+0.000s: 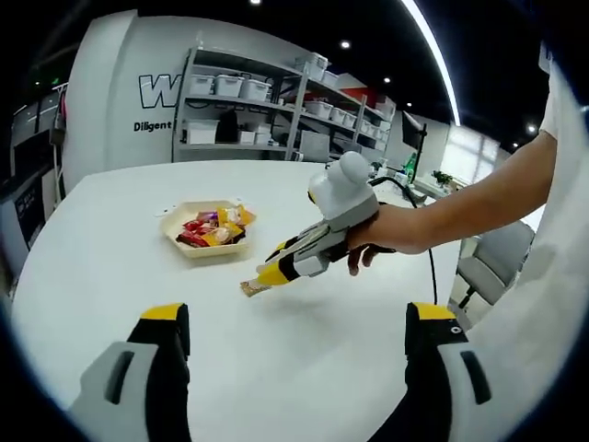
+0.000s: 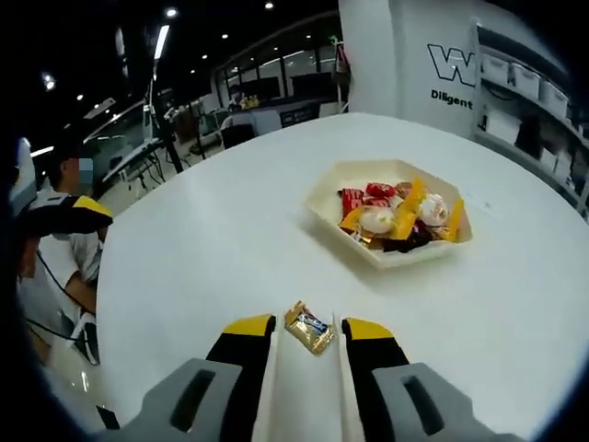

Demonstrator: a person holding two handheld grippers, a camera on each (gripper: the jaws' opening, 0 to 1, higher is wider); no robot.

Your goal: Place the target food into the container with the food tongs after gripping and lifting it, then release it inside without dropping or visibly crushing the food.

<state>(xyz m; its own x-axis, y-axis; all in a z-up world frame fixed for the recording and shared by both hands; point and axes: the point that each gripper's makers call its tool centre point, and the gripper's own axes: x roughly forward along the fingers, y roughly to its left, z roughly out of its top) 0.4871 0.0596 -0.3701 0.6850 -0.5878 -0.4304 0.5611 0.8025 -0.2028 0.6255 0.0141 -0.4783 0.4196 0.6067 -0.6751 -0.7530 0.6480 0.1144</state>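
Gold-wrapped candy (image 2: 308, 328) on table, between right tongs (image 2: 307, 333), unpinched

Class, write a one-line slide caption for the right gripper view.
Right gripper, jaws open around a wrapped candy on the white table, near the snack-filled tray.

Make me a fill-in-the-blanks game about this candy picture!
1. The dish of sweets sits on a ___ table.
2. The lone candy lies on the table, ___ the dish.
3. The right tongs have the candy ___ their tips.
4. The left tongs are ___.

Missing words: white; outside; between; open
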